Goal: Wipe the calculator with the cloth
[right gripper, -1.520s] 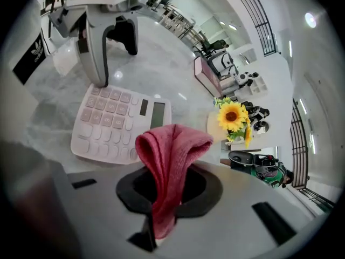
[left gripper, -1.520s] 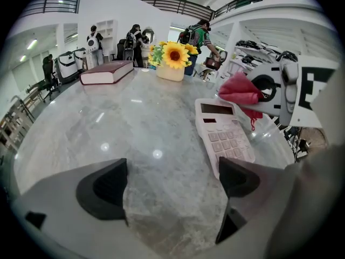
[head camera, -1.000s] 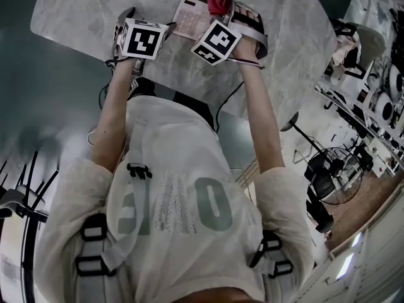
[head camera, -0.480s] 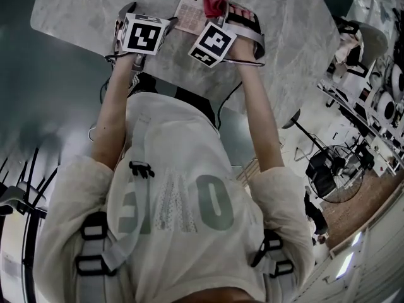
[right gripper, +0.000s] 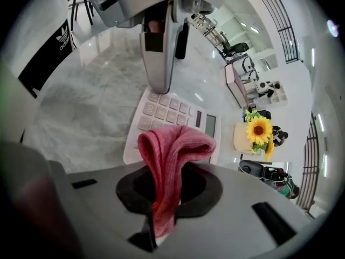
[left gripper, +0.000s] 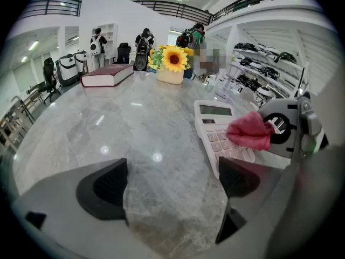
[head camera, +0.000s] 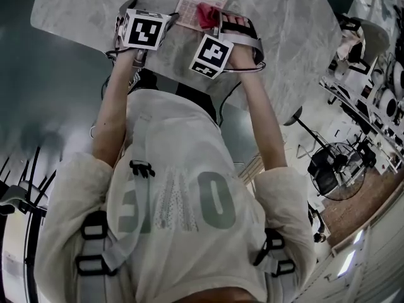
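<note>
Red cloth [right gripper: 172, 144] is pinched in the right tool [right gripper: 161, 190], clamped on it over the keypad of the calculator [left gripper: 218, 131]. Calculator lies flat on the table [head camera: 82, 11], long axis running away from the person, display end far. Just left of it the left tool [left gripper: 170, 185] gapes wide, empty. Only the gripper views show the sunflower pot [left gripper: 171, 69] beyond the display end. Cloth has slid from display end toward the keys.

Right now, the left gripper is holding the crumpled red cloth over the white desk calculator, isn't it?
No, the right gripper holds the crumpled red cloth over the white desk calculator; the right gripper view shows it clamped. The left gripper is open and empty.
</note>
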### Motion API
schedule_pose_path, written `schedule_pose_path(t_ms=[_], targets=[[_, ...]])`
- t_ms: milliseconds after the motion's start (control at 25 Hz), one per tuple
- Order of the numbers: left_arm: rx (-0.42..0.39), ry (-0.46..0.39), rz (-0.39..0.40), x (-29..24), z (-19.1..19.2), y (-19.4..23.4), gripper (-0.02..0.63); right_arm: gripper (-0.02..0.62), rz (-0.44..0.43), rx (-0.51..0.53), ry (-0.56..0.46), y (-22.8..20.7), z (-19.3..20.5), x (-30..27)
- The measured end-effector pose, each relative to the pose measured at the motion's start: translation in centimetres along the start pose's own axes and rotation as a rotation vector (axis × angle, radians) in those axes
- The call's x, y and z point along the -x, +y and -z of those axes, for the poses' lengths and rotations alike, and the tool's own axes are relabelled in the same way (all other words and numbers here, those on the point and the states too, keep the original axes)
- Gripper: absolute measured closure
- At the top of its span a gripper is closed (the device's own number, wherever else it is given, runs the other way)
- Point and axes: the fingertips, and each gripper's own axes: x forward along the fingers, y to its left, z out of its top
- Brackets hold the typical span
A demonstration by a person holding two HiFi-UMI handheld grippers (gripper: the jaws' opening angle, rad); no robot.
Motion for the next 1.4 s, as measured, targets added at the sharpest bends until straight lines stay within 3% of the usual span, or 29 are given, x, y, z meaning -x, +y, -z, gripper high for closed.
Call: schedule_pose_path(t_ms=[400,800,1080,1280,1400], targets=[[0.003,-0.005,0.0,0.4,-0.1,0.2,0.092,0.543,-0.095,0.026,-0.031,3.5,-1.5,2.0],[0.001,-0.015,-0.002,0.7,-0.1,0.5,0.092,0.543,-0.108,0.045,-0.027,5.1,-2.3,2.9],[0.002,-0.016,-0.001,0.9,0.1,0.6,0.092,0.541,-0.107,0.04,-0.027,5.4,-2.7,3.0],[0.002,-0.015,-0.01,1.3,0.1,0.8,0.094,0.541,-0.167,0.013,-0.047,4.8,-2.7,3.4],[0.058,-0.04,0.002,1.6,-0.1,0.4,0.094,0.541,-0.131,-0.035,-0.041,2.4,-1.7,3.6]])
